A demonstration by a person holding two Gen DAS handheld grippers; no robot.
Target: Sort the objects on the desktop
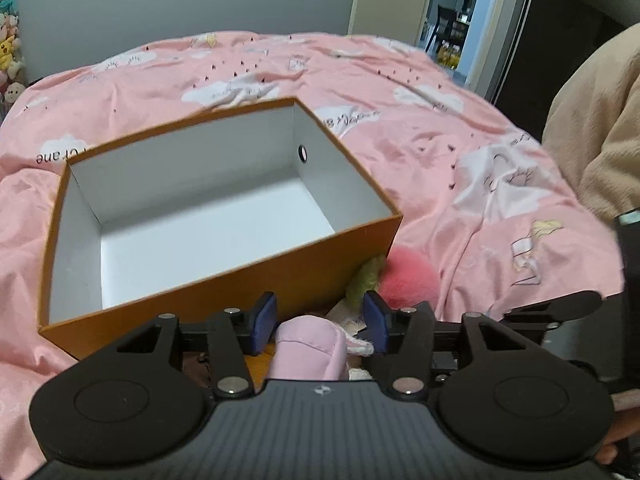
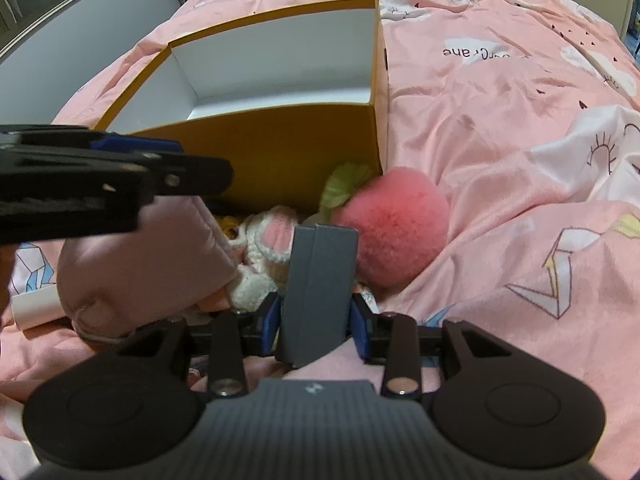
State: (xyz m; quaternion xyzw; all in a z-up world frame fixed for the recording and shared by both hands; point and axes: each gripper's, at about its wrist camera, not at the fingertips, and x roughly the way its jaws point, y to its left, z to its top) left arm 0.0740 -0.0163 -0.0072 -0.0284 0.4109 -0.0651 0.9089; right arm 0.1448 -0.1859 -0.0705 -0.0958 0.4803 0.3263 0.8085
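Grey box [image 2: 320, 288]: upright, clamped in right hand-held gripper [image 2: 318, 322], near the orange carton [image 2: 280, 152] on the bed [image 2: 500, 160]. Pink pouch [image 1: 308, 350]: between the parted jaws of left hand-held gripper [image 1: 320, 320], apparently released. Pink plush peach [image 2: 396, 228]: beside carton.

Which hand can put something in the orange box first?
Probably the right. The right gripper already clamps the grey box, just in front of the empty orange box. The left gripper is open over the pink pouch, gripping nothing.

An orange box [image 1: 224, 276], white inside, on a pink cloud-print bedspread [image 1: 400, 92]; beyond the blue-padded right claw [image 2: 316, 314], a pink plush ball [image 2: 396, 232].
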